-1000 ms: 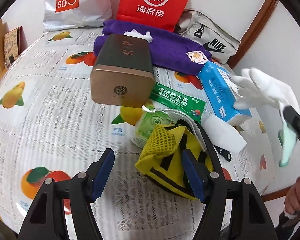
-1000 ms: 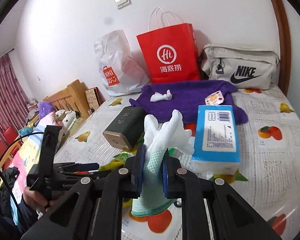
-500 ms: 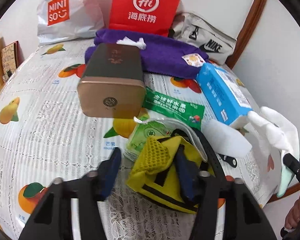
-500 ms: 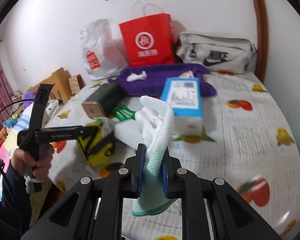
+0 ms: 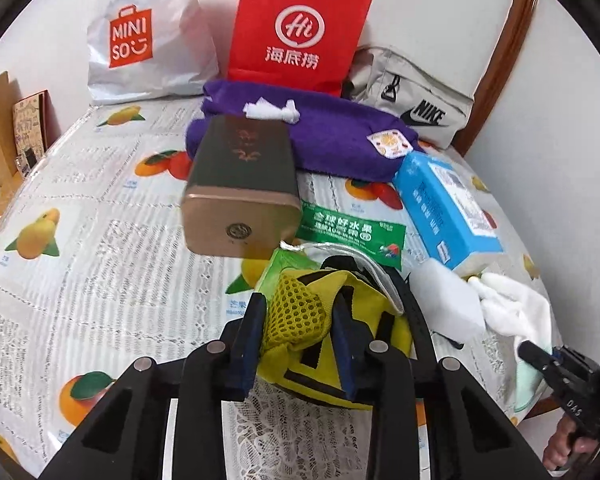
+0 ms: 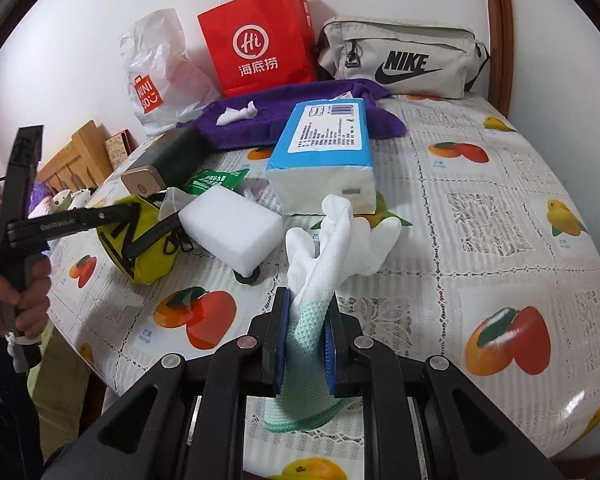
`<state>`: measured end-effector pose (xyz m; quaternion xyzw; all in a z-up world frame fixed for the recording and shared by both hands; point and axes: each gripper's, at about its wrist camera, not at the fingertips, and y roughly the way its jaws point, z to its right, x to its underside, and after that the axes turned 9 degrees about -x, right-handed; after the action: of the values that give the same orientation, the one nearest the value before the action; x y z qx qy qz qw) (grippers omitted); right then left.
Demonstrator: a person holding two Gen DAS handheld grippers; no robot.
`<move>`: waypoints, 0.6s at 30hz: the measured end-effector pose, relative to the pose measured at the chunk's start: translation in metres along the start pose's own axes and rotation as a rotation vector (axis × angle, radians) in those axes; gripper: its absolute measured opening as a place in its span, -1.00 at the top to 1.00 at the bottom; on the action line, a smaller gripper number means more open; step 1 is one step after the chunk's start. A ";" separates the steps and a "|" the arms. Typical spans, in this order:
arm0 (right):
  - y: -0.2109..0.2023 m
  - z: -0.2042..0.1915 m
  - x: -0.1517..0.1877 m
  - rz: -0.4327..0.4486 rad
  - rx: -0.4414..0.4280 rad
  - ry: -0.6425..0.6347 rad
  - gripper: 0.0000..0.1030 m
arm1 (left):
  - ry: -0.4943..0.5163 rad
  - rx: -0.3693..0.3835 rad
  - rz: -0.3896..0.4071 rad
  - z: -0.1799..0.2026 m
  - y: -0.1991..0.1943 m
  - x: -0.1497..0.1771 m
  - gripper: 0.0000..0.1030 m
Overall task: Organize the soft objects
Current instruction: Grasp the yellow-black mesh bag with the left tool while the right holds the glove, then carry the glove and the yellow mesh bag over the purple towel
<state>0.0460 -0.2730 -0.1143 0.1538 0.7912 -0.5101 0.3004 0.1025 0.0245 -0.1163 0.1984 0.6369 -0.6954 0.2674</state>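
Note:
A yellow mesh pouch (image 5: 364,308) with black straps lies on the fruit-print tablecloth (image 5: 100,248). My left gripper (image 5: 299,302) straddles the pouch's netted corner; its jaws are closing and the blue pads (image 5: 250,340) press the mesh from both sides. From the right wrist view the same gripper (image 6: 136,210) reaches onto the pouch (image 6: 148,264). My right gripper (image 6: 307,296) is shut on the mint-green cuff of a white glove (image 6: 340,240), whose fingers droop onto the cloth beside a white sponge block (image 6: 232,228). The glove (image 5: 512,312) also shows at the left view's right edge.
Behind the pouch lie a green sachet (image 5: 348,232), a dark box with a gold end (image 5: 240,184), a blue tissue pack (image 6: 324,140) and a purple towel (image 5: 340,140). A red paper bag (image 5: 296,28), a white Miniso bag (image 5: 140,40) and a Nike pouch (image 6: 400,56) line the wall.
The left jaws have narrowed from wide open until they pinch the pouch's mesh corner. The right gripper has sunk with the glove, whose fingers now rest on the cloth.

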 end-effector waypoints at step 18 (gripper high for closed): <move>-0.029 -0.023 -0.020 0.078 -0.035 -0.015 0.70 | -0.062 -0.014 0.074 -0.020 -0.046 -0.010 0.43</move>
<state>0.0378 -0.2634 -0.0740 0.1756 0.7909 -0.4854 0.3288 0.0804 0.0479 -0.0768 0.1982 0.6253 -0.6865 0.3139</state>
